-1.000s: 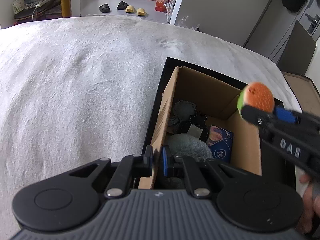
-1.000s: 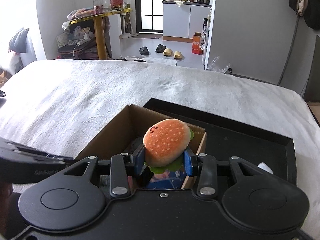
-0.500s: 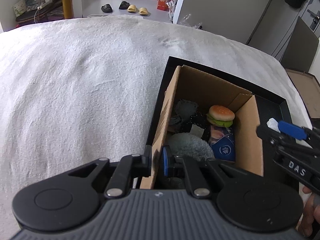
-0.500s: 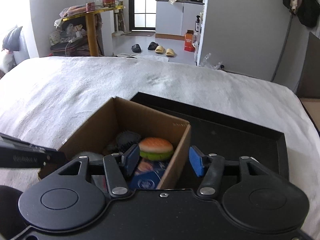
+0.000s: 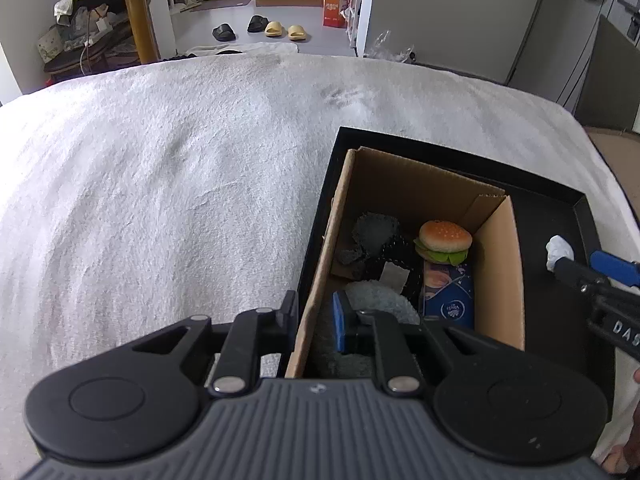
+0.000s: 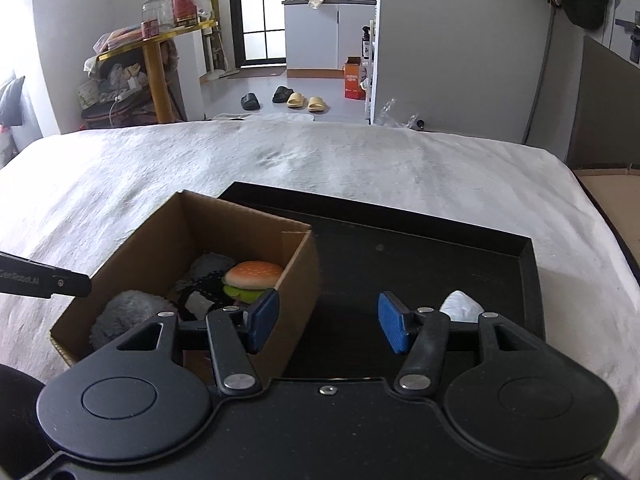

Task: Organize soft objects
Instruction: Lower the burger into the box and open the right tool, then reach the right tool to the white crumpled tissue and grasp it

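1. Cardboard is what the left tongs (image 5: 314, 318) pinch: the near left wall of the cardboard box (image 5: 500, 280), one finger outside, the blue pad inside.
2. Right tongs (image 6: 327, 322) are spread wide and hold nothing, hovering over the black tray (image 6: 420, 264) beside the box.
3. A grey fuzzy object (image 5: 380, 300) lies in the box's near end, partly hidden behind the left tongs.
4. Next come a blue packet (image 5: 450, 296) and dark knitted items (image 5: 376, 236), hard to make out.
5. The plush burger (image 5: 444, 240) rests inside the box, towards its far right corner.
6. A crumpled white scrap (image 6: 460, 304) sits on the tray, partly hidden by a finger.
7. Tray and box lie on the white bed (image 5: 160, 180).
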`<act>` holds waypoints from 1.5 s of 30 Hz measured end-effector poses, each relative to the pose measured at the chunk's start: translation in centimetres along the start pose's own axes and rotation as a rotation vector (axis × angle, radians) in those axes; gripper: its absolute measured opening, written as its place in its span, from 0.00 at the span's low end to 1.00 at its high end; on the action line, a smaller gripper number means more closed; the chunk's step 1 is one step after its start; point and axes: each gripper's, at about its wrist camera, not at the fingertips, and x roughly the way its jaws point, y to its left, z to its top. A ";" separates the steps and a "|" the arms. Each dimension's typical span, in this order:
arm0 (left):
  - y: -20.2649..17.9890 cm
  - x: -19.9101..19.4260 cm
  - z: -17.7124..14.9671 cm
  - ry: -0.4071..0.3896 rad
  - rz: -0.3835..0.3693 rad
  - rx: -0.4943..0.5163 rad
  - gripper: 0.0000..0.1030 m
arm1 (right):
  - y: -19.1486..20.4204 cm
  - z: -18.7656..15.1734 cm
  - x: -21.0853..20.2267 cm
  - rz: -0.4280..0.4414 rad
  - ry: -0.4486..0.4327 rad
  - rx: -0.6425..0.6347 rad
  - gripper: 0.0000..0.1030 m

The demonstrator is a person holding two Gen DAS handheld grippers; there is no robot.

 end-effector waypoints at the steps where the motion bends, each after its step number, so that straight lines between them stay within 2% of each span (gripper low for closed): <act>1: -0.3 0.1 0.0 0.003 0.008 0.005 0.18 | -0.4 0.0 0.1 0.004 0.000 0.003 0.53; 3: -0.7 0.2 0.1 0.007 0.021 0.012 0.24 | -1.2 0.0 0.3 0.010 0.002 0.011 0.53; 5: -1.2 0.3 0.2 0.010 0.042 0.021 0.37 | -2.1 0.0 0.5 0.003 0.005 0.010 0.53; 8: -2.1 0.5 0.3 -0.001 0.087 0.047 0.48 | -3.5 0.0 1.1 0.001 0.006 0.020 0.58; 10: -2.7 0.6 0.4 -0.017 0.117 0.071 0.52 | -4.4 -0.2 1.7 0.000 0.005 0.027 0.59; 16: -5.0 1.9 0.8 0.001 0.212 0.166 0.61 | -7.8 -1.9 3.3 -0.019 -0.027 0.120 0.68; 17: -5.5 2.1 0.9 0.002 0.230 0.179 0.62 | -8.4 -2.1 3.5 -0.024 -0.035 0.136 0.76; 18: -5.8 2.3 1.0 0.003 0.241 0.188 0.63 | -9.0 -2.3 3.8 -0.032 -0.039 0.150 0.79; 25: -8.3 3.4 2.1 0.010 0.323 0.211 0.65 | -11.8 -3.2 6.0 -0.039 0.001 0.196 0.82; 30: -10.2 4.6 2.1 0.010 0.402 0.242 0.66 | -12.9 -3.8 7.3 0.001 0.025 0.251 0.84; 33: -11.3 5.4 2.0 0.022 0.435 0.264 0.66 | -13.6 -4.1 8.1 0.010 0.045 0.284 0.84; 37: -12.2 6.1 2.0 0.021 0.473 0.288 0.66 | -13.7 -4.5 8.8 0.012 0.068 0.264 0.84; 42: -12.4 6.2 2.3 0.021 0.504 0.273 0.66 | -14.2 -4.9 9.3 0.023 0.067 0.291 0.82; 43: -12.4 6.2 2.4 0.020 0.508 0.277 0.66 | -14.2 -5.0 9.3 0.024 0.066 0.285 0.80; 44: -12.4 6.1 2.4 0.020 0.511 0.280 0.66 | -14.3 -5.0 9.4 0.030 0.070 0.282 0.72; 45: -12.4 6.0 2.4 0.021 0.514 0.279 0.66 | -14.4 -5.2 9.6 0.049 0.081 0.289 0.59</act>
